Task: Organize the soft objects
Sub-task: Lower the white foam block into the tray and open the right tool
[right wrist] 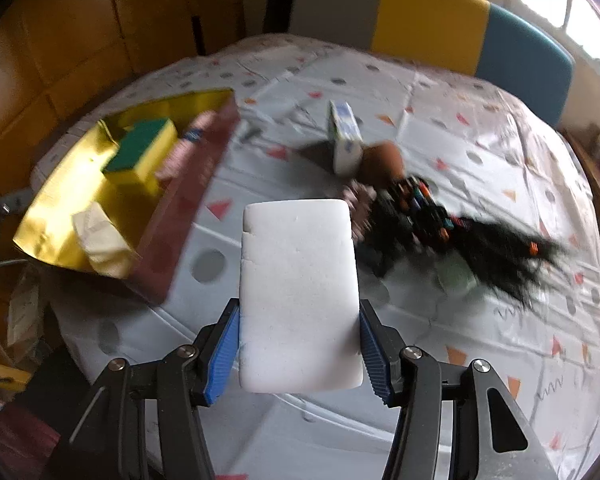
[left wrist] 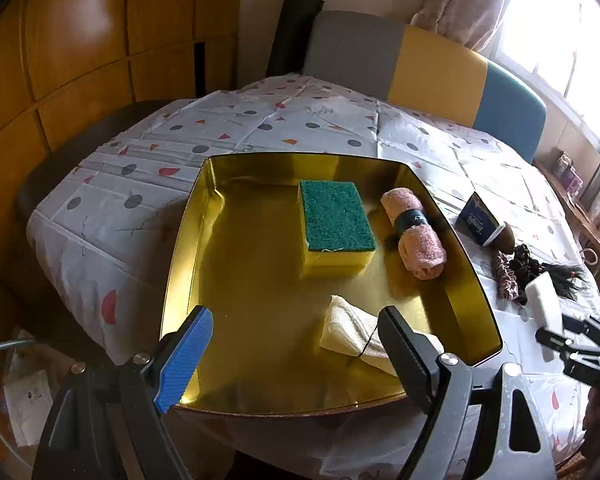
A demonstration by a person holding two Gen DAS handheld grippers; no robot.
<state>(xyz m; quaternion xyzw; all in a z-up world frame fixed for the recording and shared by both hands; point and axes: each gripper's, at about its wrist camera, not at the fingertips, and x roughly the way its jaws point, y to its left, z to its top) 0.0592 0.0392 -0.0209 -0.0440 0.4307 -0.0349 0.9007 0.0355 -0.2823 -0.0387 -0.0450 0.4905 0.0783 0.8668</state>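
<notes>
Your left gripper [left wrist: 296, 344] hangs over the near edge of the gold tray [left wrist: 188, 232], jaws spread wide with nothing between them. Inside the tray, from left to right: a green-topped yellow sponge [left wrist: 336, 228] lies flat toward the middle, a pink rolled towel [left wrist: 414, 234] with a dark band sits just beside it along the right wall, and a cream cloth [left wrist: 352, 334] lies near the front, partly behind your right finger. Past the tray, on the patterned tablecloth [left wrist: 100, 200], you see a blue tissue pack [left wrist: 480, 220], then a heap of scrunchies and dark hair [left wrist: 528, 272]. Furthest right, your right gripper [right wrist: 298, 344] squeezes a white sponge [right wrist: 298, 292] on both long sides, holding it above the tablecloth, well apart from the tray.
</notes>
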